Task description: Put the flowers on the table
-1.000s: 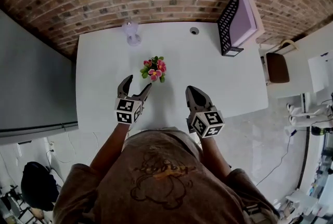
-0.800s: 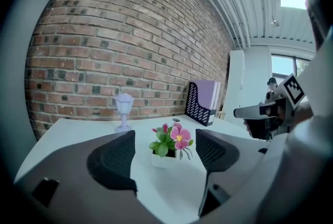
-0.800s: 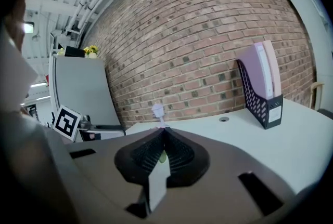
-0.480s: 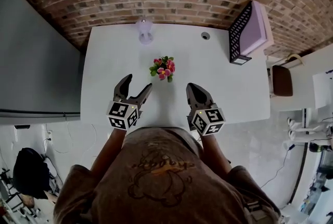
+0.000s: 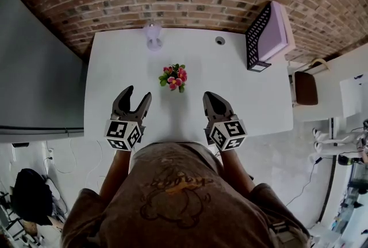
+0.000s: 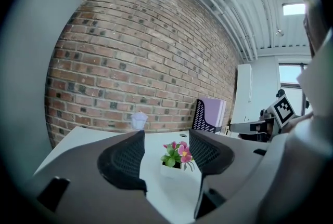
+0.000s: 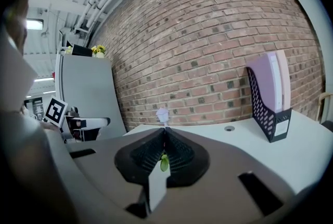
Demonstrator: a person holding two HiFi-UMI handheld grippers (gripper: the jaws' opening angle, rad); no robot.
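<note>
White table [image 5: 241, 86] is occupied by the small white pot of pink flowers [image 5: 173, 77], from which the empty black left gripper [image 5: 138, 91] has been drawn back, jaws apart but just narrowed, the black right gripper [image 5: 208, 95] being kept closed, so placement is judged complete.

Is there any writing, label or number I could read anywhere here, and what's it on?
Nothing can be read clearly.
Shirt print: curly lettering, too blurred to read.
File holder label: too small to read.
Marker cubes: black-and-white square patterns, no words.

The person wears a brown short-sleeved T-shirt [image 5: 115, 212] with an orange-outlined cartoon print [image 5: 172, 190]. The left gripper [image 5: 138, 93] and right gripper [image 5: 208, 95] are dark grey, each with a black-and-white marker cube [image 5: 123, 134].
</note>
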